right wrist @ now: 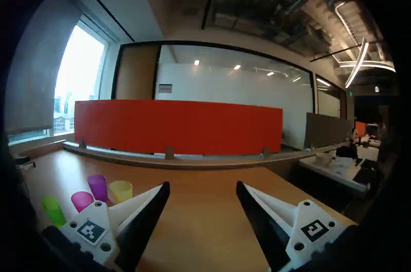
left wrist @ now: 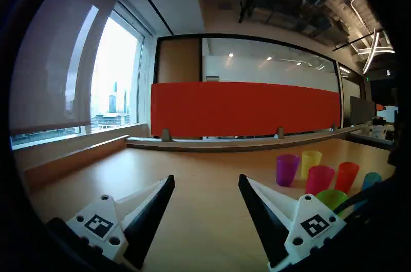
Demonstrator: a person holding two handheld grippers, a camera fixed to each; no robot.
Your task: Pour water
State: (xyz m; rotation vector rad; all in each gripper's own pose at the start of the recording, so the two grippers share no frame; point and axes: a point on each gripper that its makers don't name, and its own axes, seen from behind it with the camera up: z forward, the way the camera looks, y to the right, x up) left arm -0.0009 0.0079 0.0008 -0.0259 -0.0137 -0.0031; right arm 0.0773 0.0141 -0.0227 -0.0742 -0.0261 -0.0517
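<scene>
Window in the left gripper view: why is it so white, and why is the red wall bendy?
Left gripper view: daylight overexposes the window, washing out the sky; the fisheye lens bends the straight red wall. Right gripper view: same glare and curving.

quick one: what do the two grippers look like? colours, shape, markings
Left gripper and right gripper match: two black wedge fingers tapering to points, on white plastic mounts with screw holes, each mount carrying a square black-and-white marker tag.
</scene>
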